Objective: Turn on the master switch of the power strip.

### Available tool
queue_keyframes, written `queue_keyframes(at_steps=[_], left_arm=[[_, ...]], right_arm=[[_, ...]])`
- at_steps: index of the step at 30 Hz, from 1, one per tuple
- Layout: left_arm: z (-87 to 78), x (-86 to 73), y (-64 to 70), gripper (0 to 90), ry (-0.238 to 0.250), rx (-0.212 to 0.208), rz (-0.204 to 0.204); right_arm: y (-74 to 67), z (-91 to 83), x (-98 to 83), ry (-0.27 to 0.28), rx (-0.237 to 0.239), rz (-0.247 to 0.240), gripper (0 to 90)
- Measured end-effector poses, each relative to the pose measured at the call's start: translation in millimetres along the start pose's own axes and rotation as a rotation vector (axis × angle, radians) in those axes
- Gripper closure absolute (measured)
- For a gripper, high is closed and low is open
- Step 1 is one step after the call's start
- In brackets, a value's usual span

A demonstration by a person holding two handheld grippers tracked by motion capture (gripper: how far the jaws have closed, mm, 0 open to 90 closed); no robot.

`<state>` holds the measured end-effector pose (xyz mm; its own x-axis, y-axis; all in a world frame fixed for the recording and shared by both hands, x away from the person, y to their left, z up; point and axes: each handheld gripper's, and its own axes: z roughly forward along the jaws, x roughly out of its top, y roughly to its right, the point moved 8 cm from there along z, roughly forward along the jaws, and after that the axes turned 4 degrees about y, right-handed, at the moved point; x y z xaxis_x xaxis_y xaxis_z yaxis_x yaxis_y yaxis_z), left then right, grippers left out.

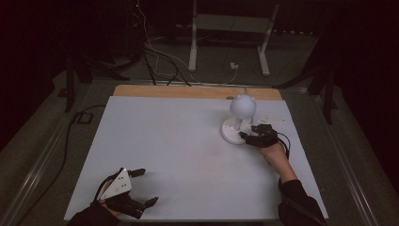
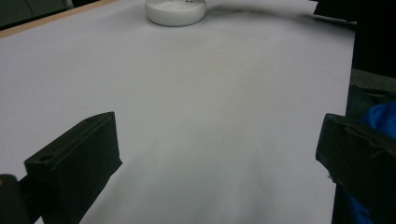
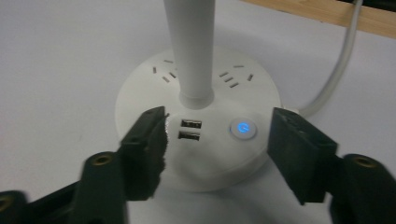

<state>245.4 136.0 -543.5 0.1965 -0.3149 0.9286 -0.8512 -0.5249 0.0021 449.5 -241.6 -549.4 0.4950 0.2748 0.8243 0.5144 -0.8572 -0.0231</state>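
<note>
I have the right tongs (image 3: 215,149) spread at the near edge of the white lamp base (image 3: 140,88), which stands on the far right part of the desk (image 1: 179,155); their 2 jaws flank the 2 USB ports (image 3: 190,129) and the lit blue power button (image 3: 243,128), and nothing is pinched between them. The lamp's stem (image 3: 191,46) rises from the base to a round white head (image 1: 243,106), and its white cable (image 3: 336,70) trails off behind. My left tongs (image 1: 147,187) rest at the desk's near left corner, spread wide and holding nothing.
</note>
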Motion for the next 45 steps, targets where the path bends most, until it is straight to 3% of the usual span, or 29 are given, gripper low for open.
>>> queue_keyframes(at_steps=[2,3,4,7,13,32,45], left_arm=[[0.0,0.0,0.2,0.2,0.0,0.0,-0.001],[0.0,0.0,0.2,0.2,0.0,0.0,0.0],[0.0,0.0,0.2,0.2,0.0,0.0,0.0],[0.1,-0.1,-0.1,0.2,-0.001,0.0,-0.001],[0.0,-0.1,0.1,0.2,0.0,-0.001,-0.002],[0.0,0.1,0.6,0.2,0.0,-0.001,0.001],[-0.3,0.3,1.1,0.2,0.0,-0.003,0.004]], right_arm=[[-1.0,-1.3,0.3,0.003,0.01,0.01,24.4],[-3.5,-3.0,1.0,0.0,0.035,0.012,11.8],[-3.5,-3.0,1.0,0.0,0.035,0.012,11.8],[-5.4,-5.4,1.1,-0.006,0.061,0.019,0.0],[-7.7,-9.4,-0.6,-0.012,0.102,0.016,0.0],[-26.4,-29.7,-5.8,-0.037,0.111,-0.009,0.0],[-50.1,-46.5,-20.6,-0.034,0.122,-0.046,0.0]])
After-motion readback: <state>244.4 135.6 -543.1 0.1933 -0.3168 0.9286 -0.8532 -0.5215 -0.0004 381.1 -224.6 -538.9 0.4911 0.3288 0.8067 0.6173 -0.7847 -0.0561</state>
